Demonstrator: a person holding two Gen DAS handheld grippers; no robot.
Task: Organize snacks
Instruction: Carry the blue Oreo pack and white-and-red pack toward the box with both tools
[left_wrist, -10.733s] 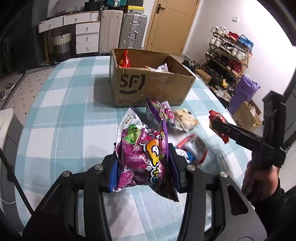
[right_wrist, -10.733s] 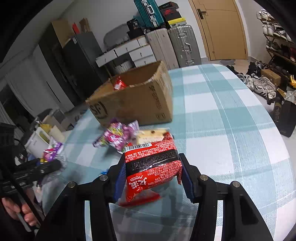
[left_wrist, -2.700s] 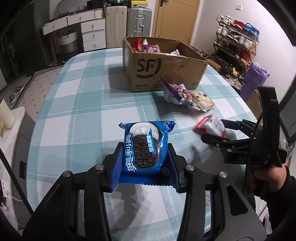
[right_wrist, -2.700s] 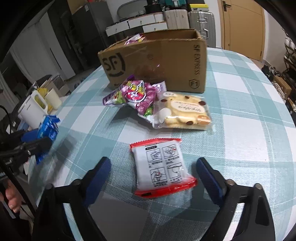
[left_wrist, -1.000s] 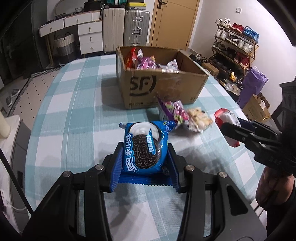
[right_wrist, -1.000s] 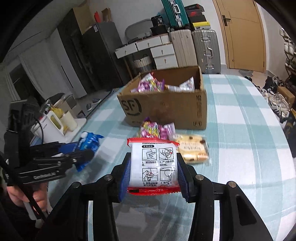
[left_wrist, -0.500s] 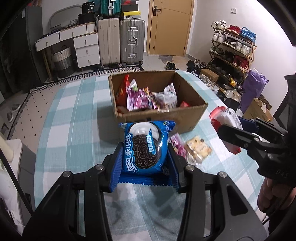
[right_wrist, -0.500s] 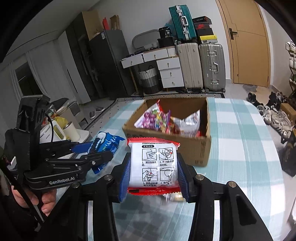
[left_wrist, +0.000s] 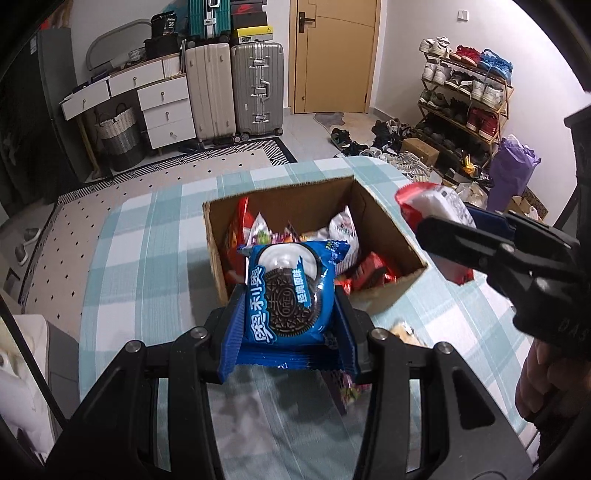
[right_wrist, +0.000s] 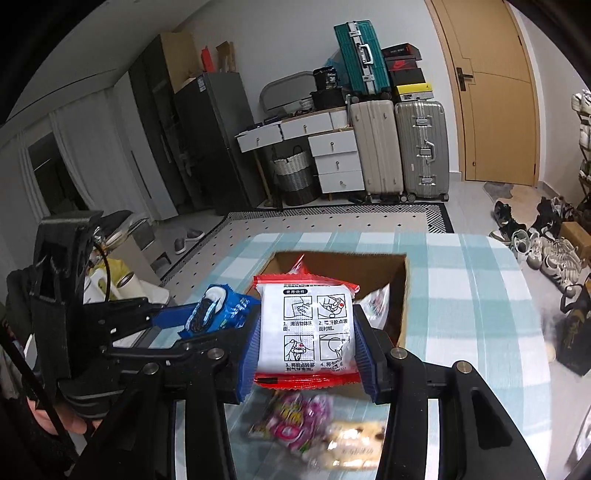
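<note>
My left gripper (left_wrist: 290, 317) is shut on a blue Oreo packet (left_wrist: 288, 295) and holds it above the near edge of the open cardboard box (left_wrist: 388, 218), which holds several snack bags. My right gripper (right_wrist: 306, 343) is shut on a white and red packet (right_wrist: 306, 332), held above the box (right_wrist: 402, 295) from its near side. The right gripper also shows in the left wrist view (left_wrist: 439, 229), over the box's right wall. The left gripper with the Oreo packet shows in the right wrist view (right_wrist: 218, 314), at the box's left.
A purple snack bag (right_wrist: 295, 421) and a beige biscuit packet (right_wrist: 354, 443) lie on the checked tablecloth (right_wrist: 472, 295) in front of the box. Suitcases (left_wrist: 236, 88), drawers and a shoe rack (left_wrist: 465, 99) stand on the floor beyond the table.
Both grippers have risen and moved forward over the box with their packets still held. The box now lies right below them.
</note>
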